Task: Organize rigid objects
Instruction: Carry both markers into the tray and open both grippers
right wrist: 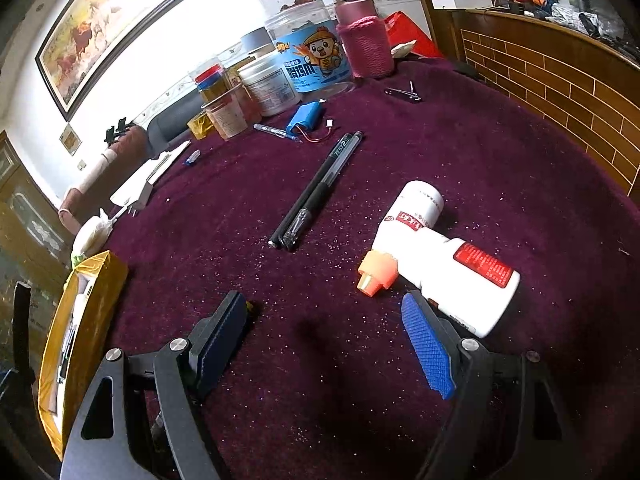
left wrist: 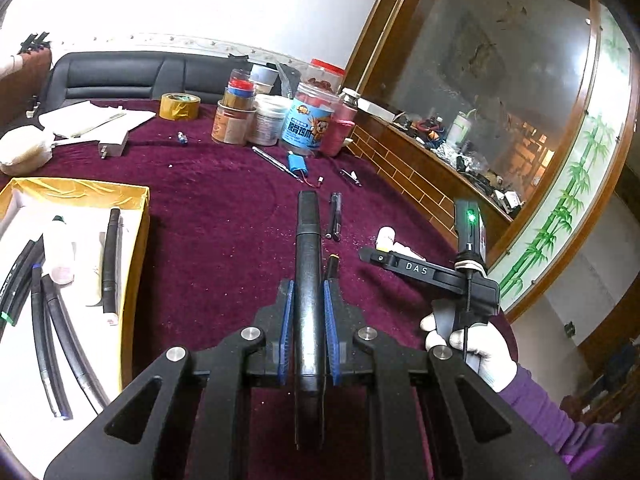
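The left gripper point(left wrist: 308, 308) is clamped on a thick black marker point(left wrist: 307, 264), which runs lengthwise between its blue pads point(left wrist: 286, 332) and sticks out ahead of them, lifted above the purple cloth of the table point(left wrist: 224, 208). To its left, at the table's near left edge, sits a yellow box point(left wrist: 140, 240) already holding several dark pens, tubes and a small pale bottle. On the right, a white-gloved hand point(left wrist: 476, 344) holds the right gripper point(right wrist: 326, 336), whose jaws stand wide apart with nothing between them, hovering low over bare cloth. Just beside its right finger lie two white bottles point(right wrist: 444, 256), on their sides and touching each other, the nearer with an orange cap point(right wrist: 376, 274) and a red label. Further in, toward the middle of the table, two black pens point(right wrist: 316, 192) lie side by side, touching. Beyond them are a blue battery pack point(right wrist: 308, 118) with red wires, another pen, and a nail clipper point(right wrist: 404, 93). Along the far edge stands a cluster of jars point(right wrist: 304, 52), a pink-sleeved flask point(right wrist: 362, 40) and a roll of brown tape point(left wrist: 180, 106).
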A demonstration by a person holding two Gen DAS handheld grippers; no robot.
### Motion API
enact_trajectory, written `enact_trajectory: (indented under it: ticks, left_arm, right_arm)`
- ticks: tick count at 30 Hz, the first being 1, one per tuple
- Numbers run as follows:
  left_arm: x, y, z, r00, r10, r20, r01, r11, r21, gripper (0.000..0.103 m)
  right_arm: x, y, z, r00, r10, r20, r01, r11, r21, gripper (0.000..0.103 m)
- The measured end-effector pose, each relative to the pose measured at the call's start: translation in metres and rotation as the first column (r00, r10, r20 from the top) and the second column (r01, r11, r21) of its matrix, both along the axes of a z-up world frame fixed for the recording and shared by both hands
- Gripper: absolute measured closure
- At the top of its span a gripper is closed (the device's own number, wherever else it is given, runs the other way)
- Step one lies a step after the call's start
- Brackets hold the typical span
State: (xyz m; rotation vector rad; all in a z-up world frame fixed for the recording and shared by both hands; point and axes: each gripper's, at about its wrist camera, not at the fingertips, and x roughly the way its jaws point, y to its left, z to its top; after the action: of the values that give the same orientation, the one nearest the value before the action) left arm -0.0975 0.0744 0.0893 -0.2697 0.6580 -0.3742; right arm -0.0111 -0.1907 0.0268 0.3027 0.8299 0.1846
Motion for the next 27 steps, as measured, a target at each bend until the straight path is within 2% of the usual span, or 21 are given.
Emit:
enact_trajectory:
  ticks: [4, 7, 11, 12, 13, 14, 15, 16, 18, 19, 20, 21, 27]
  left_arm:
    - [-0.006, 0.004, 0.003, 1.000, 0.013, 0.003, -0.013, 1.000, 0.006, 0.091]
    - [-0.011, 0.012, 0.005, 0.999, 0.033, 0.021, -0.033, 0.999, 0.009, 0.091]
    - [-0.009, 0.028, 0.003, 0.998, 0.063, 0.002, -0.063, 0.998, -0.028, 0.091]
    - [-0.011, 0.031, 0.002, 0.998, 0.068, 0.000, -0.067, 0.997, -0.032, 0.091]
    - [-0.013, 0.034, 0.002, 0.997, 0.072, 0.002, -0.072, 0.997, -0.034, 0.091]
    - [-0.015, 0.037, 0.003, 0.997, 0.077, 0.004, -0.077, 0.996, -0.034, 0.091]
    - [-0.017, 0.039, 0.002, 0.997, 0.082, 0.006, -0.082, 0.996, -0.036, 0.091]
    - [-0.019, 0.042, 0.002, 0.996, 0.087, 0.007, -0.087, 0.995, -0.039, 0.091]
    - [-0.022, 0.050, 0.002, 0.995, 0.101, 0.009, -0.101, 0.994, -0.048, 0.091]
    - [-0.022, 0.055, 0.002, 0.994, 0.109, 0.009, -0.108, 0.993, -0.055, 0.091]
    - [-0.022, 0.058, 0.001, 0.993, 0.114, 0.006, -0.113, 0.992, -0.062, 0.091]
    - [-0.023, 0.060, 0.000, 0.993, 0.119, 0.004, -0.119, 0.990, -0.071, 0.091]
    - [-0.026, 0.074, 0.001, 0.990, 0.139, 0.011, -0.137, 0.986, -0.093, 0.091]
  right_arm:
    - [-0.005, 0.012, 0.005, 1.000, -0.015, -0.021, 0.013, 0.997, -0.081, 0.028]
    - [-0.021, 0.050, 0.010, 0.993, 0.110, -0.038, -0.113, 0.988, -0.107, 0.028]
    - [-0.027, 0.109, 0.003, 0.967, 0.238, -0.094, -0.251, 0.953, -0.168, 0.028]
    - [-0.027, 0.125, -0.001, 0.960, 0.256, -0.115, -0.275, 0.941, -0.196, 0.026]
    - [-0.028, 0.133, -0.003, 0.963, 0.248, -0.104, -0.267, 0.930, -0.251, 0.026]
    - [-0.031, 0.148, -0.007, 0.962, 0.250, -0.109, -0.272, 0.903, -0.333, 0.027]
    - [-0.032, 0.154, -0.006, 0.962, 0.253, -0.104, -0.274, 0.889, -0.366, 0.038]
    - [-0.033, 0.156, -0.005, 0.958, 0.267, -0.105, -0.287, 0.891, -0.352, 0.047]
    - [-0.035, 0.155, -0.004, 0.955, 0.278, -0.099, -0.295, 0.889, -0.351, 0.056]
    - [-0.036, 0.154, -0.004, 0.954, 0.284, -0.098, -0.300, 0.889, -0.347, 0.066]
    - [-0.037, 0.152, -0.003, 0.954, 0.285, -0.096, -0.301, 0.890, -0.344, 0.079]
    - [-0.034, 0.149, -0.002, 0.954, 0.283, -0.099, -0.300, 0.892, -0.338, 0.088]
    - [-0.028, 0.124, 0.002, 0.959, 0.264, -0.100, -0.279, 0.940, -0.197, 0.091]
